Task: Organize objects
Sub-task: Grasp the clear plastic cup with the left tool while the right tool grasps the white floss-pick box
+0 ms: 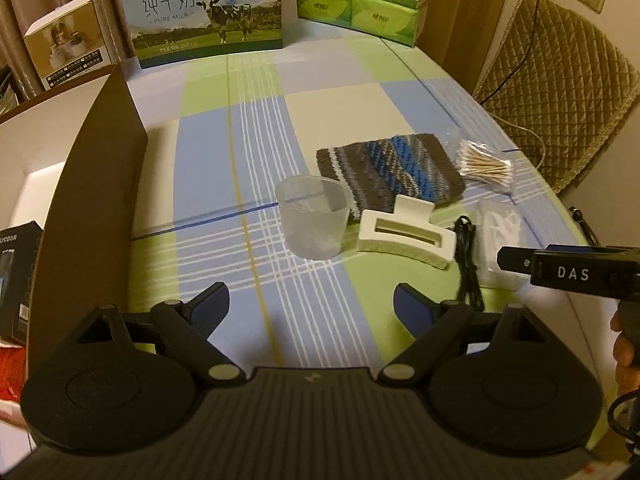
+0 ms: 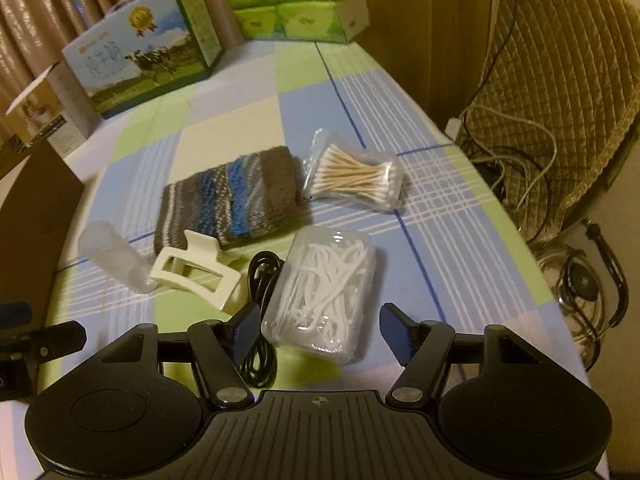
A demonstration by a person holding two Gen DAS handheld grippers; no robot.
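Floss box (image 2: 325, 294) lengthwise between gripper (image 2: 320, 326) fingers

Left gripper (image 1: 311, 307) angled down, fingers wide apart, right gripper (image 2: 320, 326) likewise, nothing gripped

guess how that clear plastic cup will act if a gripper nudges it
The clear plastic cup looks thin-walled and empty, so probably light and quick to slide on the tablecloth. It stands upright on its narrower base, so a high push may tip it, then roll.

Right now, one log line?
left tongs: open, empty | right tongs: open, straddling floss pick box | hair claw, cup: on table
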